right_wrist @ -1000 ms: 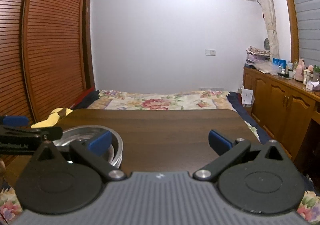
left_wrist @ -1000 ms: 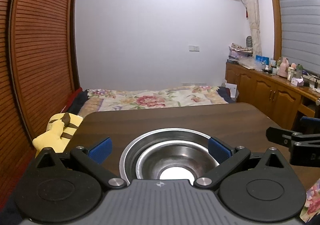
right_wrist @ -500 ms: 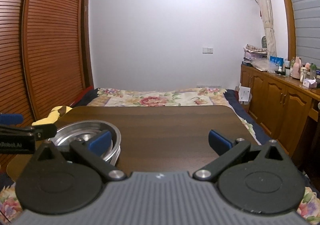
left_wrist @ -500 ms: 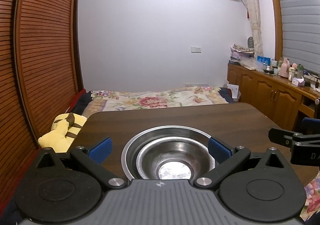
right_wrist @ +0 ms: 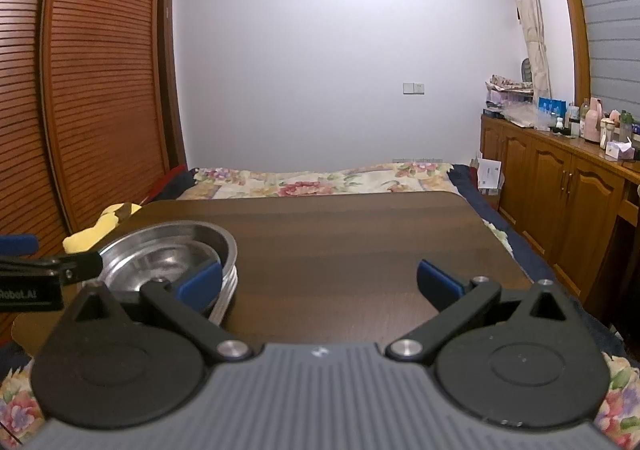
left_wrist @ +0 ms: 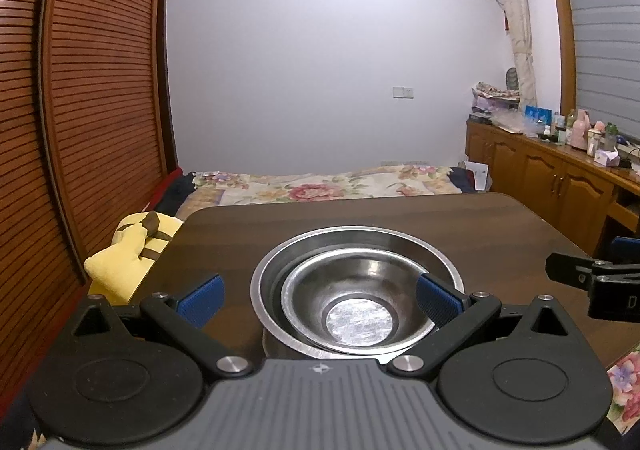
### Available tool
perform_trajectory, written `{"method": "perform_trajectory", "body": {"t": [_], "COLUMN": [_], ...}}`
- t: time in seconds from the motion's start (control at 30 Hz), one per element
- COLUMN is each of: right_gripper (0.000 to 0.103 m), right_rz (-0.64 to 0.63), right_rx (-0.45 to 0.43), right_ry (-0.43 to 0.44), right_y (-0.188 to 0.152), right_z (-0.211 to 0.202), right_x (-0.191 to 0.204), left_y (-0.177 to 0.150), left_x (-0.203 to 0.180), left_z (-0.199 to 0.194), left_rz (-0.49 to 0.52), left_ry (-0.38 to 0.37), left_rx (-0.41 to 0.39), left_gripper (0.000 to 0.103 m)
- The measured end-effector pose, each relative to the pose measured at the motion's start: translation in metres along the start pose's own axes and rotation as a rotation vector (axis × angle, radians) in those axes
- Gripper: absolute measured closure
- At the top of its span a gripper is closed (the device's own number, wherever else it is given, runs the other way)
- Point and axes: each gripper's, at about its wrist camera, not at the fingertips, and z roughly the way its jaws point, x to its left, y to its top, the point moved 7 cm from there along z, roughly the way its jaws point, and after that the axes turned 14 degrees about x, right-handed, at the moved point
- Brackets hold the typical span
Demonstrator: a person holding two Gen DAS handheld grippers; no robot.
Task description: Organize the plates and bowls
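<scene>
A stack of steel bowls [left_wrist: 360, 238] stands on the dark wooden table [left_wrist: 400, 209], with a smaller bowl [left_wrist: 356, 290] nested inside the top one. My left gripper [left_wrist: 319, 300] is open, its blue pads [left_wrist: 200, 300] on either side of the stack's near half and not touching it. The right wrist view has the same stack [right_wrist: 168, 250] at the left, several rims showing at its side. My right gripper [right_wrist: 319, 284] is open over bare table to the right of the stack, holding nothing. Each gripper's finger shows at the edge of the other's view.
Beyond the table's far edge lies a bed with a floral quilt [left_wrist: 328, 185]. A yellow plush toy [left_wrist: 128, 246] sits off the table's left corner. Slatted wardrobe doors [left_wrist: 100, 89] line the left; a wooden cabinet [left_wrist: 560, 185] with bottles runs along the right.
My left gripper has drawn back and risen from the stack, so more of the bowls shows. The right gripper has risen a little too. Both stay open.
</scene>
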Motion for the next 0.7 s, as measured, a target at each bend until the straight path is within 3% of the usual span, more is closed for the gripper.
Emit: {"method": "perform_trajectory", "body": {"t": [0.7], "right_gripper": [0.0], "right_rz": [0.002], "right_rx": [0.011], "right_ry": [-0.008], "right_y": [-0.002], "right_z": [0.005], "right_x": [-0.003], "left_y": [-0.012], "left_x": [0.004], "left_z": [0.005], "left_rz": [-0.01], "left_ry": [0.006], "left_rx": [0.026], "left_gripper": [0.0]}}
